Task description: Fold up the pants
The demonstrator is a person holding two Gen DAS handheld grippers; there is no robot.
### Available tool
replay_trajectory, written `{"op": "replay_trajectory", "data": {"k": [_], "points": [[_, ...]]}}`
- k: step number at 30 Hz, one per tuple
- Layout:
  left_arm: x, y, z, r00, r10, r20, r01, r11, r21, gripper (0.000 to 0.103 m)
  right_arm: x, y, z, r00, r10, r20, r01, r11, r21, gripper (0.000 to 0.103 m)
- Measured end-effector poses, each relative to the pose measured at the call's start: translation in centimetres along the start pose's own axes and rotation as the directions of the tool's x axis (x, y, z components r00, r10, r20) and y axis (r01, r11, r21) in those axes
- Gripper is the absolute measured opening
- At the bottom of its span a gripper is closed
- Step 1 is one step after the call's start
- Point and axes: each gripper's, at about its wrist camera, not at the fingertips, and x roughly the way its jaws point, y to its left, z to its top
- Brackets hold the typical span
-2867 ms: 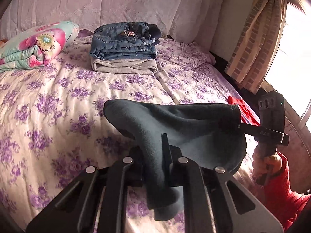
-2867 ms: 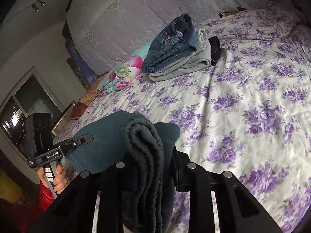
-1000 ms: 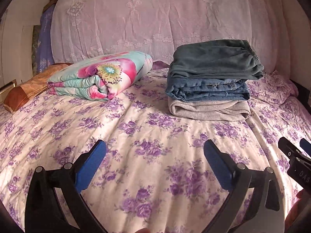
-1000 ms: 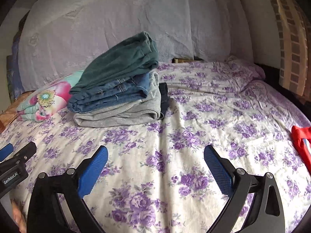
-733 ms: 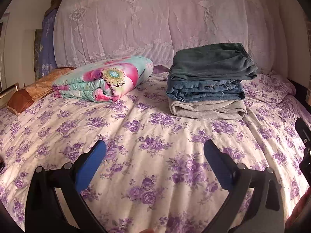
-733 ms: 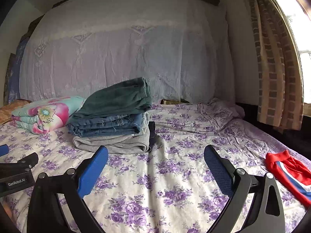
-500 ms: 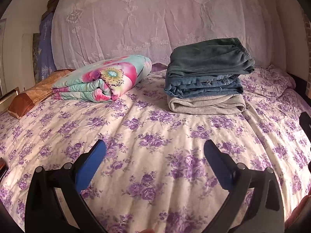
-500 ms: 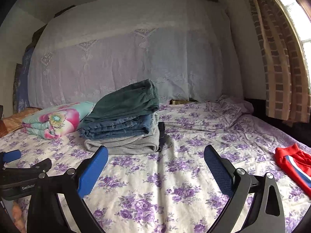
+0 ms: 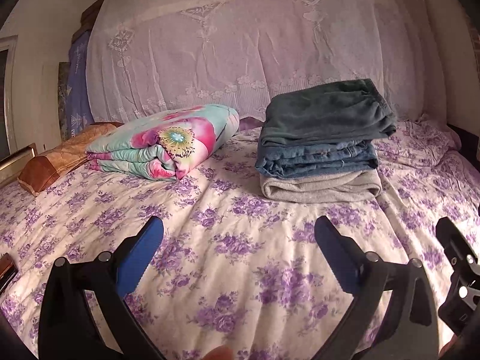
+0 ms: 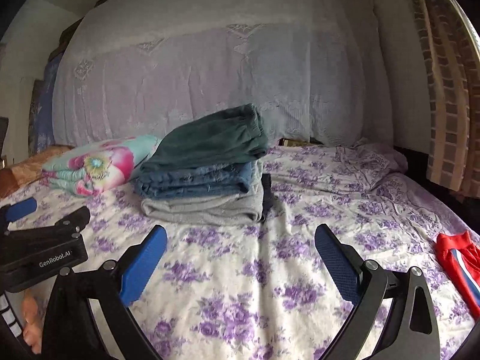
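The bedsheet (image 9: 228,258) is showing purple flower clusters on a cream ground; the folded dark green pants (image 9: 327,114) are topping a stack, with faded blue jeans (image 9: 315,159) and a light grey garment (image 9: 318,187) lying beneath; the rolled quilt (image 9: 168,141) is showing pink blooms on mint green; the fingers (image 10: 144,262) are wearing blue pads on black frames; the red garment (image 10: 456,255) is carrying blue and white stripes; the curtain (image 10: 444,69) is showing a tan and brown check.

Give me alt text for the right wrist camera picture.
The open right gripper hovers empty over a purple-flowered bed, facing a stack of folded pants with the dark green pants on top; a red garment lies at right.
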Motion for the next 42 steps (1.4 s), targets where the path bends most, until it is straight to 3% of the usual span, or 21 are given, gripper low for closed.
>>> {"op": "replay_trajectory", "data": {"k": [5, 7, 9, 12, 15, 20, 29, 35, 42], "points": [[2.6, -1.1, 6.2, 1.0, 0.022, 0.015, -0.021, 0.999, -0.049, 0.098, 3.0, -0.8, 6.1, 0.994, -0.093, 0.051, 0.085, 0.985, 0.147, 0.1], [3.1, -1.4, 8.7, 0.999, 0.033, 0.038, -0.031, 0.998, -0.06, 0.098, 4.5, -1.0, 8.5, 0.99, -0.141, 0.028, 0.133, 0.972, 0.194, 0.1], [3.5, -1.8, 10.3, 0.996, 0.056, 0.066, -0.052, 0.997, -0.057, 0.098, 6.4, -0.7, 10.2, 0.992, -0.127, -0.015, 0.128, 0.976, 0.175, 0.1], [4.0, -2.5, 10.1, 0.988, 0.094, 0.119, -0.093, 0.996, -0.01, 0.098, 8.7, -0.1, 10.4, 0.992, -0.121, -0.046, 0.124, 0.99, 0.074, 0.1], [5.2, -3.2, 9.7, 0.991, 0.103, 0.089, -0.111, 0.989, 0.098, 0.098, 11.0, -0.7, 9.8, 0.984, -0.111, -0.14, 0.117, 0.992, 0.041, 0.099], [6.2, -2.5, 9.6, 0.999, -0.039, -0.024, 0.04, 0.998, 0.056, 0.098, 11.7, -1.9, 10.0, 0.966, -0.054, -0.253, 0.083, 0.991, 0.107, 0.099], [3.0, -1.2, 10.6, 0.999, -0.05, 0.005, 0.05, 0.999, 0.021, 0.098, 7.9, -0.8, 11.0, 0.983, -0.039, -0.181, 0.052, 0.997, 0.064, 0.1], [2.8, -0.4, 11.0, 0.998, -0.056, -0.007, 0.056, 0.998, -0.012, 0.098, 7.2, -0.8, 11.3, 0.982, 0.038, -0.187, -0.018, 0.994, 0.109, 0.1], [2.9, -1.0, 10.8, 0.998, -0.053, -0.016, 0.053, 0.999, 0.008, 0.098, 7.4, 0.5, 11.0, 0.979, 0.045, -0.198, -0.032, 0.997, 0.066, 0.1]]}}
